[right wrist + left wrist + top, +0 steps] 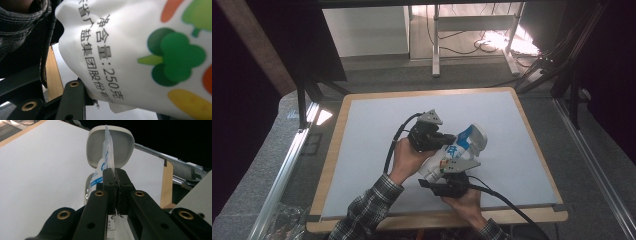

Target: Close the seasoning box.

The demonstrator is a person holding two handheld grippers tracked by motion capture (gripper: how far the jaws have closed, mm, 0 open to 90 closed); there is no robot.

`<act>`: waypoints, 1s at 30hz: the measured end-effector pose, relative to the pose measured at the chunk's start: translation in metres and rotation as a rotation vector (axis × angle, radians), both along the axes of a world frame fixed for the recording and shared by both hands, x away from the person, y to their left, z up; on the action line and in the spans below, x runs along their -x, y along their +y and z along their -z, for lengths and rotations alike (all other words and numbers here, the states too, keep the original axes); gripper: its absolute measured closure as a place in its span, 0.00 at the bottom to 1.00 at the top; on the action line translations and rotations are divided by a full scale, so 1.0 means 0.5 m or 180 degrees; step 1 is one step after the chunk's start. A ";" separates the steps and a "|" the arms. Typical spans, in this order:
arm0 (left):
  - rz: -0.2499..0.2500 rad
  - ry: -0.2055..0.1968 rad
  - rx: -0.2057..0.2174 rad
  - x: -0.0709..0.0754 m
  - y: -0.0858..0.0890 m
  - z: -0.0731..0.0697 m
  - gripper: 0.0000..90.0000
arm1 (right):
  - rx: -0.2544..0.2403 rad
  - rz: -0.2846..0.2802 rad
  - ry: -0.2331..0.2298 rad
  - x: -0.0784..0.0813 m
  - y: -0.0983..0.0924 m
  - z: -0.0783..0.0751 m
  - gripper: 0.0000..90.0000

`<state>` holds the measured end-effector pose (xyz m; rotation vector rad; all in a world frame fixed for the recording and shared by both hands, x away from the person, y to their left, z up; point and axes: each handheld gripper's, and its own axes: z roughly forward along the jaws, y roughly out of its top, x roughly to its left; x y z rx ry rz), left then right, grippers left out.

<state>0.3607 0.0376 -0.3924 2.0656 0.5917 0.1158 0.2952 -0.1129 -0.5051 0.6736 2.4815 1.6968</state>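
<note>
Two grippers hold one white bag (451,155) above the middle of the pale table (362,150). At left in the high view, the left gripper (447,137) — jaws pressed tight together — pinches the bag's thin blue-printed top edge (107,157); beyond that edge stands a white lidded container (120,142), its lid upright. At right, the right gripper (447,172) sits part-way closed around the bag's full lower body (140,57) — printed with black characters and coloured vegetables — one jaw pressed against the underside. A plaid sleeve (367,210) enters from below.
</note>
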 end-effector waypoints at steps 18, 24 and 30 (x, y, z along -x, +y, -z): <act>0.0015 0.0039 -0.0009 -0.010 -0.006 -0.001 0.98 | -0.0057 -0.0022 0.0046 0.000 -0.003 -0.009 0.64; 0.0009 0.0043 -0.0007 -0.011 -0.008 -0.002 0.98 | -0.0080 -0.0024 0.0057 -0.001 -0.003 -0.010 0.64; 0.0011 0.0042 -0.0015 -0.011 -0.010 -0.003 0.98 | -0.0082 -0.0031 0.0069 -0.001 -0.004 -0.012 0.64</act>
